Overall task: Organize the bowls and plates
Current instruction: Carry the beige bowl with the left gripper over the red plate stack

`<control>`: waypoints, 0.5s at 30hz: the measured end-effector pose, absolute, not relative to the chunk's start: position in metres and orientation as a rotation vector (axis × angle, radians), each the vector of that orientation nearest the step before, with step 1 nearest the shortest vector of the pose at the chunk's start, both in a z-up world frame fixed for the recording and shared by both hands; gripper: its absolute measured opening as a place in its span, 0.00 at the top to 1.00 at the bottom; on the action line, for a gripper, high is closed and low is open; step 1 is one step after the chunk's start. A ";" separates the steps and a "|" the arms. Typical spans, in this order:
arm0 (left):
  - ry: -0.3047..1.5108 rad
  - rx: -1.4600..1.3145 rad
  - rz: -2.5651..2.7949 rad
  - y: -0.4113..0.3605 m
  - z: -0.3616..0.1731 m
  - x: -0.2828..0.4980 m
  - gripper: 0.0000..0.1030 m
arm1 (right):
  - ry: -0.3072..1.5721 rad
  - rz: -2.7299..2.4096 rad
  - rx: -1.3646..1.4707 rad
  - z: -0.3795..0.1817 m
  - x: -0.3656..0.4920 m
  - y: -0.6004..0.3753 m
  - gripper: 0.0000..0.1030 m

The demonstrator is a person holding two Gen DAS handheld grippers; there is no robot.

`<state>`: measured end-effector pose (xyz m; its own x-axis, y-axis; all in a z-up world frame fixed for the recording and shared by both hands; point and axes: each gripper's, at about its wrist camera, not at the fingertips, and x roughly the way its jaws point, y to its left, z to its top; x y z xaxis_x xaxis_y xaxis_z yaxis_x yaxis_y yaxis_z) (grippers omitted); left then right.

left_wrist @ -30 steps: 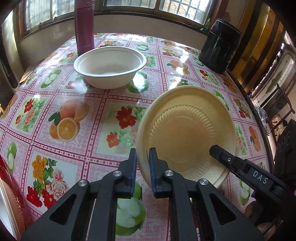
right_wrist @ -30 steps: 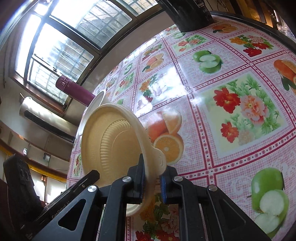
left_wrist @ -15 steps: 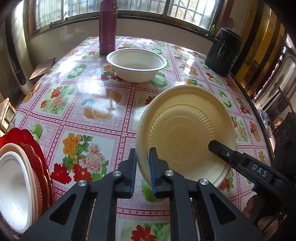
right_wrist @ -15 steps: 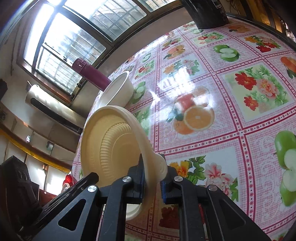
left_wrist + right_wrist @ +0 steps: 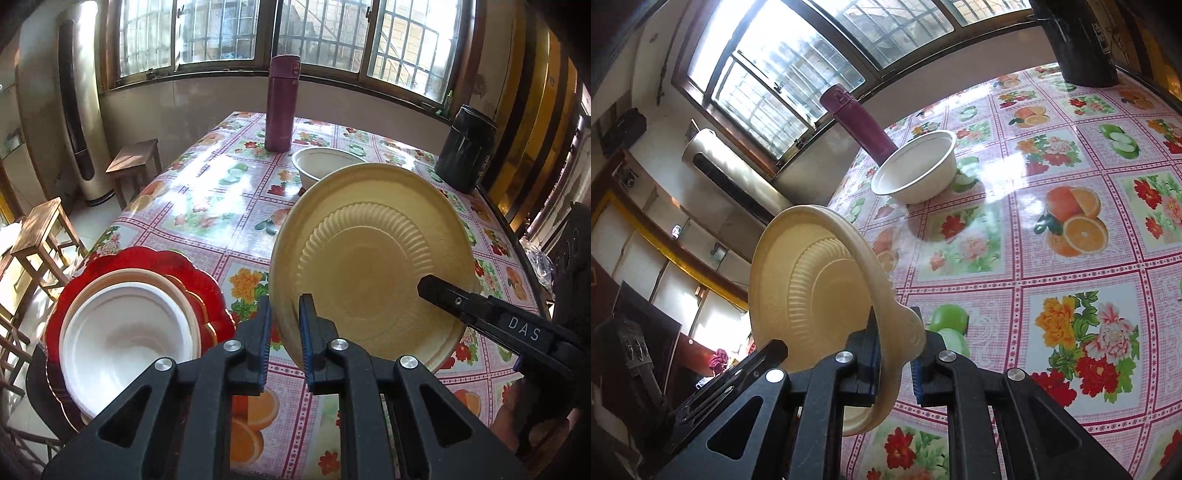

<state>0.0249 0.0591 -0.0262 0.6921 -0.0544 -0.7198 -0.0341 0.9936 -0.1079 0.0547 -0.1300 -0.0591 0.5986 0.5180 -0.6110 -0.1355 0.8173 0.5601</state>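
Note:
A cream paper plate (image 5: 373,254) is held tilted in the air above the table by both grippers. My left gripper (image 5: 284,332) is shut on its left rim. My right gripper (image 5: 894,354) is shut on the opposite rim of the same plate (image 5: 812,280); its fingers (image 5: 461,302) show in the left wrist view. A stack with a white plate (image 5: 125,332) on a red scalloped plate (image 5: 192,269) lies at the table's near left corner. A white bowl (image 5: 321,162) stands far on the table, also in the right wrist view (image 5: 916,166).
A maroon flask (image 5: 282,103) stands behind the bowl. A black cylindrical container (image 5: 465,151) stands at the far right corner. Wooden stools (image 5: 44,229) stand left of the table. The table has a flowered oilcloth (image 5: 1071,258).
Both grippers have drawn back and risen with the cream plate. The bowl and flask now look farther away, and the red and white plate stack has come into the left wrist view.

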 end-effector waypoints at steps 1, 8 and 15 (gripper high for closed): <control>0.803 -0.116 0.000 0.064 -0.026 0.021 0.87 | 0.852 0.407 0.485 -0.057 0.054 -0.122 0.87; 0.801 -0.168 0.075 0.107 -0.025 -0.003 0.86 | 0.877 0.496 0.402 -0.048 0.048 -0.068 0.87; 0.779 -0.214 0.184 0.154 -0.013 -0.017 0.86 | 0.869 0.580 0.267 -0.036 0.043 0.003 0.83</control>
<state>-0.0169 0.1541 -0.0130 0.6976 0.0848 -0.7115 -0.2423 0.9624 -0.1229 0.0431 0.0029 -0.0361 0.5051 0.5794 -0.6397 -0.3686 0.8150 0.4471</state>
